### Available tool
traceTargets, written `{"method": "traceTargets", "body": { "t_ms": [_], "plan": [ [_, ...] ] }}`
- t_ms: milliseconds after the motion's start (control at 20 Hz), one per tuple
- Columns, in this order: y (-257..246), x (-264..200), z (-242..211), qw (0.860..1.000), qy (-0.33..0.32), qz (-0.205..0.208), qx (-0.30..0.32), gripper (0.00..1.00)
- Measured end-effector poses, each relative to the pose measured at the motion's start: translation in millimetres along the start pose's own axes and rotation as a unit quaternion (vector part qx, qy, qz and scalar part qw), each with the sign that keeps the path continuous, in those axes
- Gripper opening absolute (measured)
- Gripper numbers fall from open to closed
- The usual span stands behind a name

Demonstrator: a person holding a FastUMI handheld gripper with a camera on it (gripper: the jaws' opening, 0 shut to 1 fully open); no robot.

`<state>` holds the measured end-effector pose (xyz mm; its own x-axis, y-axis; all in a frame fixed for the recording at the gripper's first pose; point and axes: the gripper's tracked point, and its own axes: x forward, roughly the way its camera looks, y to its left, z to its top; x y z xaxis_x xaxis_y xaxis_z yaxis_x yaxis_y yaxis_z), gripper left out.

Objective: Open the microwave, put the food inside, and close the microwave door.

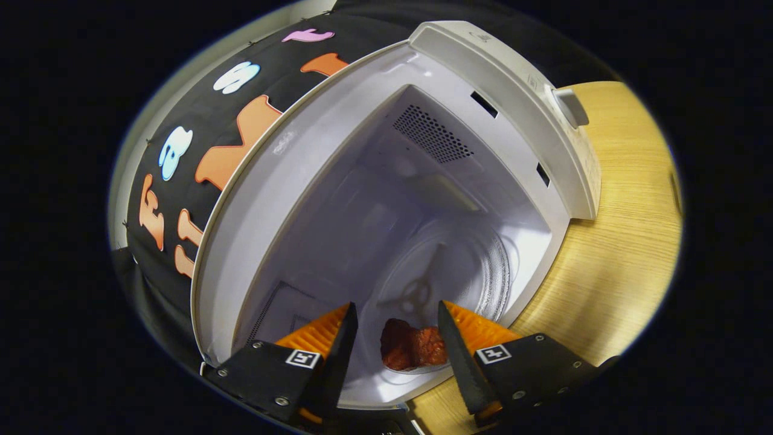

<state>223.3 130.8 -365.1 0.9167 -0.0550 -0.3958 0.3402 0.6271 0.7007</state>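
Gripper view: white microwave (386, 199) sitting on a light wooden tabletop (616, 254), cavity wide open and facing the camera. Glass turntable (465, 272) visible on the cavity floor, vent holes up on an inner wall. Tool (398, 323) with fingers spread fairly wide, tips reaching just into the opening. Chunk of reddish-brown food (410, 349) lying between the fingers at the turntable's near rim, maybe brushing one finger, not clamped by both.

The white microwave (374, 199) is standing open on the wooden table, its cavity showing, glass turntable (465, 272) lying inside. The reddish-brown food (410, 349) is sitting at the turntable's near edge.
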Motion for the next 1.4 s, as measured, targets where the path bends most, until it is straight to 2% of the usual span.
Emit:
{"method": "traceTargets", "body": {
  "t_ms": [50, 150, 500, 700, 900, 1000, 1100, 1150, 1200, 1250, 1350, 1400],
  "plan": [
    [-0.4, -3.1, 2.8, 1.000, -0.005, -0.003, -0.005, 0.87],
    [-2.3, -10.4, 8.1, 1.000, -0.012, -0.009, -0.020, 0.92],
    [-1.5, -77.7, 33.1, 0.991, -0.014, -0.009, -0.130, 0.96],
    [4.0, -138.0, 55.8, 0.974, -0.007, -0.022, -0.223, 0.98],
    [37.3, -199.0, 73.6, 0.953, -0.027, -0.020, -0.300, 0.98],
    [59.3, -224.2, 70.6, 0.943, -0.029, -0.013, -0.333, 0.95],
    [76.6, -246.5, 58.7, 0.935, -0.021, -0.010, -0.353, 0.84],
    [81.7, -256.7, 51.8, 0.932, -0.014, -0.012, -0.361, 0.72],
    [85.7, -267.6, 46.6, 0.929, -0.012, -0.021, -0.369, 0.65],
    [88.9, -278.9, 42.6, 0.924, -0.014, -0.028, -0.381, 0.46],
    [103.0, -295.9, 31.1, 0.924, -0.018, -0.029, -0.381, 0.21],
    [107.4, -303.8, 21.6, 0.928, -0.016, -0.028, -0.372, 0.15]
  ]
}}
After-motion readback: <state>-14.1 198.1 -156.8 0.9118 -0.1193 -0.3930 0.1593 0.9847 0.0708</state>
